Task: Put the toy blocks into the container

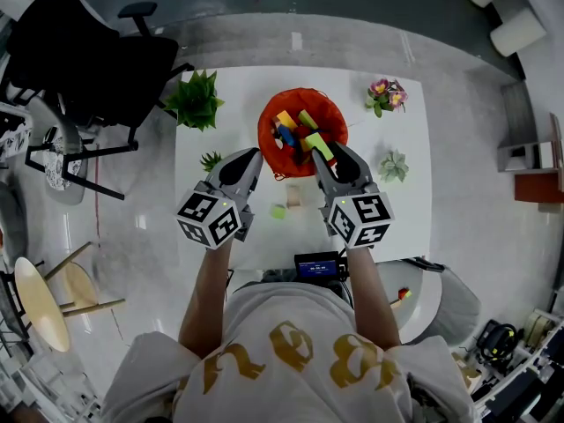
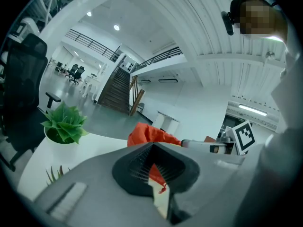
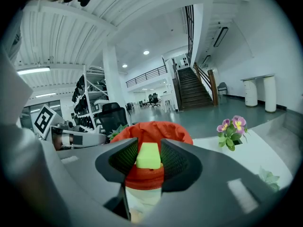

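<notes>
Green block (image 3: 148,156) is pinched in right claw (image 1: 322,154), held at the near rim of the red container (image 1: 304,92). Left claw (image 1: 255,156) is pressed together, empty. Drop step judged in hand: the right claw should be carried further over the container and spread. Two loose blocks (image 1: 278,211) are left on desk (image 1: 388,223).

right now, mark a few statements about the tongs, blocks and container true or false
1. The right tongs hold a light green block. True.
2. The container is empty. False: blocks of several colours lie in it.
3. Two blocks lie on the table outside the container. True: a small green block and a tan block.
4. The left tongs grip a red block. False: they are shut with nothing between them.
</notes>
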The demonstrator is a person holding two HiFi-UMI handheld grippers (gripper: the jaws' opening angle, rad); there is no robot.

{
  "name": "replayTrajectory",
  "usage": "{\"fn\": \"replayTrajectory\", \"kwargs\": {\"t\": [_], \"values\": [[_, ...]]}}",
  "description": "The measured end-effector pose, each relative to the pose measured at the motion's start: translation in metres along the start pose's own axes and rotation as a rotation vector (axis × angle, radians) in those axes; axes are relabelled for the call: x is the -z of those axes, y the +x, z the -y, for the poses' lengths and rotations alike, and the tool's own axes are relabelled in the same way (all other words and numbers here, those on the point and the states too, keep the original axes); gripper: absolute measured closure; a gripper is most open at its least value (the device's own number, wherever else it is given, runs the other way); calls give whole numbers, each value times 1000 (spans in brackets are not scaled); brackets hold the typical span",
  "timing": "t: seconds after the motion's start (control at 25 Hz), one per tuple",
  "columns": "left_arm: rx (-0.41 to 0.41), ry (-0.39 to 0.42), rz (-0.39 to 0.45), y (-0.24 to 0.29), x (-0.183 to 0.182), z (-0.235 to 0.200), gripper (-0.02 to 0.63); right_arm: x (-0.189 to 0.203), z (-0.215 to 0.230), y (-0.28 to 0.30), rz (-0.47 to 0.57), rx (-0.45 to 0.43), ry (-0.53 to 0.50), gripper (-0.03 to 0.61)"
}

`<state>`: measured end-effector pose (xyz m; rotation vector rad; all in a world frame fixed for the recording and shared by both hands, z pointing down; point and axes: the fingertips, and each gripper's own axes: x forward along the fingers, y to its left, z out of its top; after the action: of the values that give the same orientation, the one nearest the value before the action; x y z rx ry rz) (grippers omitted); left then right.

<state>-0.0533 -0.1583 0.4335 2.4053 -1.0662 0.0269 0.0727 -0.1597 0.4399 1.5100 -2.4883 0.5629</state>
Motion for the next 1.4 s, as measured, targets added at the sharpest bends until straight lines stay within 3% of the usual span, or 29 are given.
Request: {"fn": "replayTrajectory", "kwargs": {"t": [0.84, 1.4], "values": [[-5, -25, -2, -2, 7, 2, 612, 2, 2, -3, 11, 22, -25, 417], [-12, 0, 9, -11, 4, 11, 612, 3, -3, -18, 9, 39, -55, 482]]}}
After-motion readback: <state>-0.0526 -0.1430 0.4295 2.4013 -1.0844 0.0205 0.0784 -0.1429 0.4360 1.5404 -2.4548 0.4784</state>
